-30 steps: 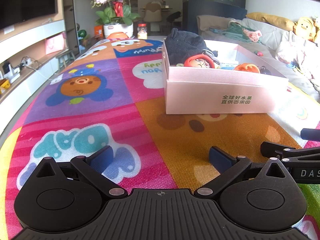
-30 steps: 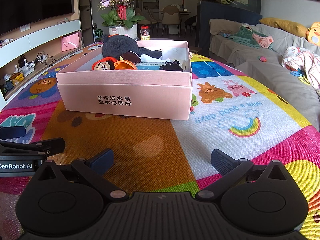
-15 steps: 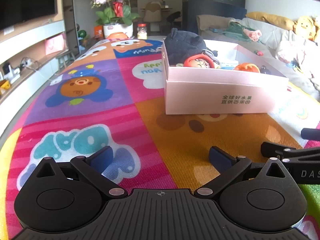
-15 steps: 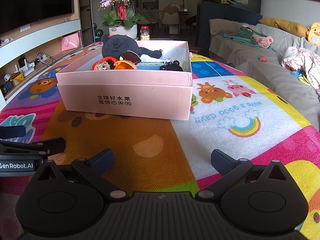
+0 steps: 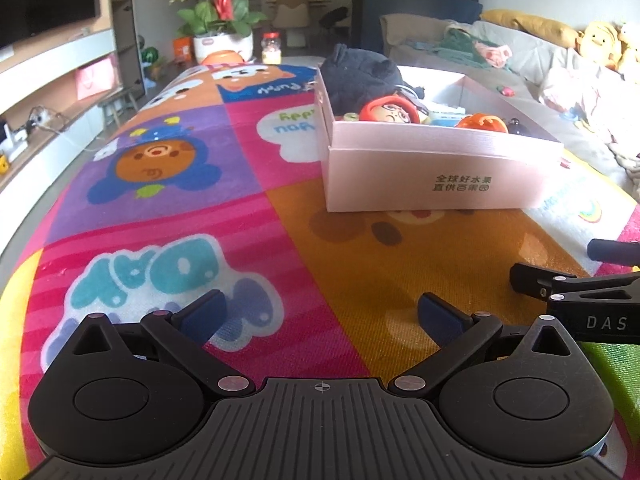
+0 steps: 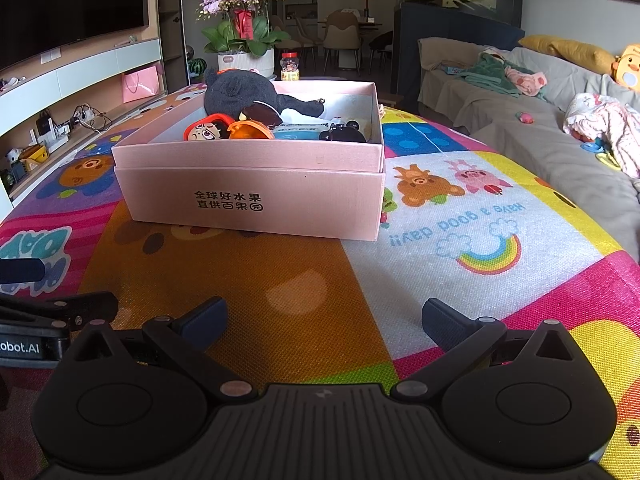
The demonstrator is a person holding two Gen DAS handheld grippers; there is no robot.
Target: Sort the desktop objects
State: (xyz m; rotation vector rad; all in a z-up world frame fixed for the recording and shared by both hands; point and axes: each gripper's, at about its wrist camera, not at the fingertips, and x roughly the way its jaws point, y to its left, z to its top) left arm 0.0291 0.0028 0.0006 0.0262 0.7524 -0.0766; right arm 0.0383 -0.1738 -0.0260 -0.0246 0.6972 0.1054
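Note:
A pink cardboard box [image 5: 440, 176] [image 6: 256, 200] stands on the colourful cartoon mat [image 5: 200, 200] [image 6: 440, 240]. Inside it lie a dark plush toy [image 5: 356, 76] [image 6: 240, 92], a red-hooded doll head [image 5: 390, 110] [image 6: 208, 130], an orange toy [image 5: 480, 122] [image 6: 248, 130], a blue packet [image 6: 300, 132] and a small black item [image 6: 346, 134]. My left gripper [image 5: 320, 314] is open, low over the mat, short of the box. My right gripper [image 6: 324, 318] is open too, nothing between its fingers. Each gripper shows at the edge of the other's view.
A potted orchid [image 5: 220, 12] [image 6: 240, 20] and a small jar [image 5: 271, 47] [image 6: 289, 66] stand at the mat's far end. A sofa [image 6: 540, 120] with clothes and plush toys runs along the right. A TV shelf [image 6: 60, 92] lines the left wall.

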